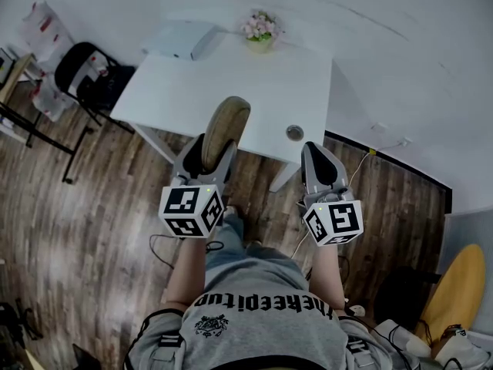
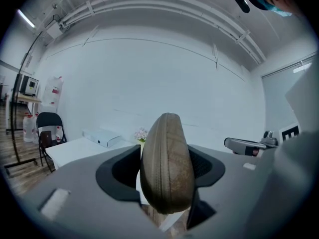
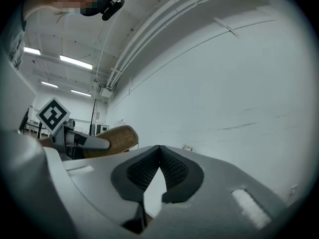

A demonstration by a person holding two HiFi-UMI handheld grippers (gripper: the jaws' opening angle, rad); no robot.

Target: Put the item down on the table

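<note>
A brown oval zip case [image 1: 226, 126] stands on edge between the jaws of my left gripper [image 1: 210, 154], which is shut on it. In the head view the case hangs over the near edge of the white table [image 1: 254, 91]. The left gripper view shows the case [image 2: 168, 168] upright and filling the gap between the jaws, with the table [image 2: 75, 151] lower and further ahead. My right gripper [image 1: 316, 154] is held beside it, near the table's front right corner. Its jaws [image 3: 158, 151] meet at the tips with nothing between them.
On the table are a white box [image 1: 181, 38] at the far left, a small pot of pink flowers [image 1: 259, 29] at the back and a small round thing [image 1: 294, 132] near the front right. A black chair [image 1: 88, 72] stands left of the table on the wooden floor.
</note>
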